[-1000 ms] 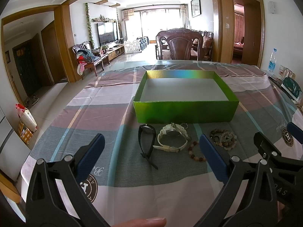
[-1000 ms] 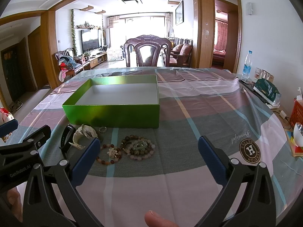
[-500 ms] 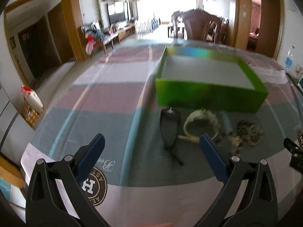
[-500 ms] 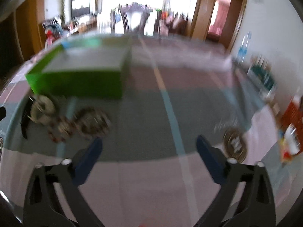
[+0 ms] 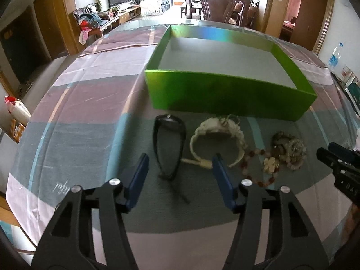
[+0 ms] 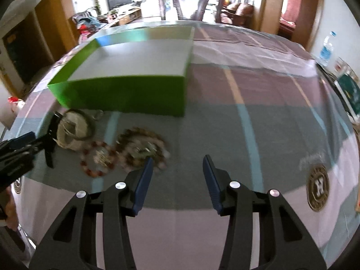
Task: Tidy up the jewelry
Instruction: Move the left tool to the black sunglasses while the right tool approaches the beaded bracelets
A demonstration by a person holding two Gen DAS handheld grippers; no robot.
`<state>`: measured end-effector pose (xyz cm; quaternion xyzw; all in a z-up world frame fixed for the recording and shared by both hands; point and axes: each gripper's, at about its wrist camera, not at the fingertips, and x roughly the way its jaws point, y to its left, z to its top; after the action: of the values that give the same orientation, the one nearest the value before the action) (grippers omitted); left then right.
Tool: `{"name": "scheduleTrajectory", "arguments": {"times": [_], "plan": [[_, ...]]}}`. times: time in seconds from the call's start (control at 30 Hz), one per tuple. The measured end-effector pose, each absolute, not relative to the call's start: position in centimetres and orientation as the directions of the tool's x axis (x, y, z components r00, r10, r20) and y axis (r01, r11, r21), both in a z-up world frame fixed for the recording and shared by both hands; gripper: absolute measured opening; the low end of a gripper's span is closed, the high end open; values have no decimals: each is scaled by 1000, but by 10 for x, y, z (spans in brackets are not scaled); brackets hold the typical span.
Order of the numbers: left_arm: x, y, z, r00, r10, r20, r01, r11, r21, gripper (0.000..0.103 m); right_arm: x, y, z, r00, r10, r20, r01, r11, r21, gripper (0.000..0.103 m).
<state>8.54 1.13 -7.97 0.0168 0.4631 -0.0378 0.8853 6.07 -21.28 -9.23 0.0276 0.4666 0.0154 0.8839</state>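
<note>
left claw (image 5: 180, 172) released, nothing between blue fingers (image 5: 137, 177), hovers over black watch (image 5: 169, 144) strap end. white watch (image 5: 217, 141) just beside black one, its buckle near right finger. red bead bracelet (image 5: 261, 166) and pale bead bracelet (image 5: 289, 146) further right, touching each other. all four lie on checked cloth of worktop (image 5: 85, 117) just before green box (image 5: 227, 94), box open, white inside. right claw (image 6: 177, 173) released, grasping nothing, left finger beside pale bead bracelet (image 6: 144, 146); view blurred.

Right gripper (image 6: 177, 175) fingers apart, beaded bracelets (image 6: 141, 148) blurred, seemingly just beside green box (image 6: 126, 95)
</note>
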Motion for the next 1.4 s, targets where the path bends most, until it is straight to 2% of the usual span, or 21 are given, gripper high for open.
{"name": "scheduleTrajectory", "arguments": {"times": [0.1, 0.23, 0.43, 0.47, 0.5, 0.63, 0.87, 1.1, 1.13, 1.2, 1.27, 1.37, 1.4], "plan": [[87, -5, -74, 570, -99, -816, 137, 990, -25, 68, 70, -216, -96, 567, 54, -822, 19, 997, 78, 48], [91, -27, -76, 553, -119, -825, 191, 981, -13, 66, 77, -226, -108, 561, 52, -826, 57, 993, 101, 49], [111, -35, -83, 503, -187, -844, 209, 974, -91, 34, 79, -229, -117, 561, 49, -827, 57, 994, 97, 49], [113, -37, -83, 489, -222, -844, 224, 967, -125, 22, 79, -229, -118, 562, 51, -825, 56, 993, 100, 49], [114, -39, -83, 478, -244, -844, 237, 961, -144, 15, 79, -230, -118, 564, 55, -824, 55, 993, 104, 49], [109, -45, -81, 490, -232, -840, 265, 958, -109, 8, 79, -234, -119, 573, 46, -818, 65, 993, 102, 55], [91, -47, -60, 540, -237, -807, 295, 952, -82, 7, 81, -238, -121, 580, 21, -814, 85, 993, 87, 56], [80, -37, -56, 537, -233, -811, 300, 951, -74, 9, 81, -241, -121, 579, 11, -815, 97, 992, 83, 56], [79, -35, -57, 536, -229, -813, 300, 951, -71, 11, 81, -242, -120, 581, 13, -814, 94, 992, 83, 56], [77, -32, -58, 536, -223, -815, 297, 953, -66, 30, 80, -239, -118, 591, 39, -806, 66, 993, 97, 56], [75, -29, -60, 536, -220, -815, 299, 952, -61, 38, 78, -233, -116, 597, 87, -798, 16, 993, 120, 56], [73, -26, -62, 533, -217, -818, 299, 952, -58, 41, 77, -219, -119, 588, 101, -803, -43, 995, 94, 56], [74, -25, -62, 533, -212, -819, 293, 954, -56, 41, 77, -214, -121, 581, 106, -807, -64, 994, 85, 52]]}}
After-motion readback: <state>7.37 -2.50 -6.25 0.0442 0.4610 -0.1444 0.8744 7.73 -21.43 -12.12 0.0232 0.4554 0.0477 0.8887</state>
